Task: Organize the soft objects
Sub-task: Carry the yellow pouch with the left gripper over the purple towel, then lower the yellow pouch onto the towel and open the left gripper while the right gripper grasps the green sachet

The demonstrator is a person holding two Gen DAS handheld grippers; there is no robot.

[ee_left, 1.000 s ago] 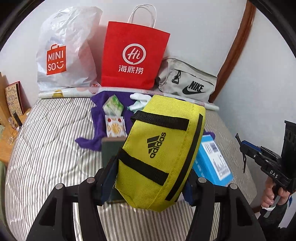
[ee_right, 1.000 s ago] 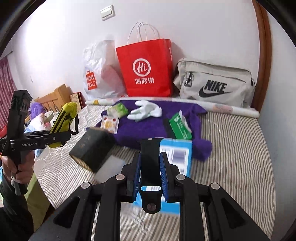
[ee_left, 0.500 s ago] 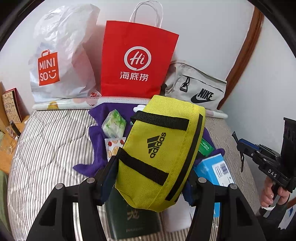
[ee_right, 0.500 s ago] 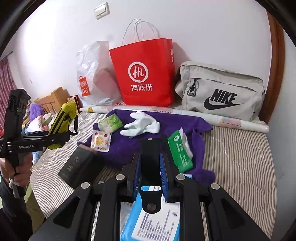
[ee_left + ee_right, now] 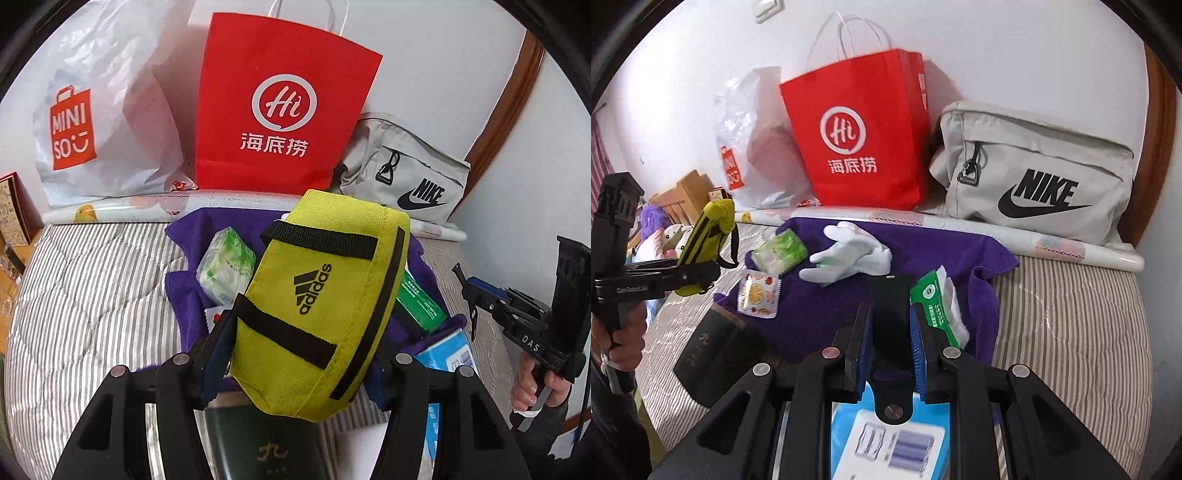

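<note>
Left claw clamps a yellow fabric adidas pouch above the striped bed; right claw grips a black strap.

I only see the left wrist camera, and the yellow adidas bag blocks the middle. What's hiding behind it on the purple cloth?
Observer: White gloves lie on the purple cloth, beside the green tissue pack.
Operator: What is the other claw holding?
Observer: The right claw is shut on a flat black strap.
Operator: Is there anything past the bed's left side?
Observer: Yes, a purple plush toy and a white plush toy sit there.
</note>
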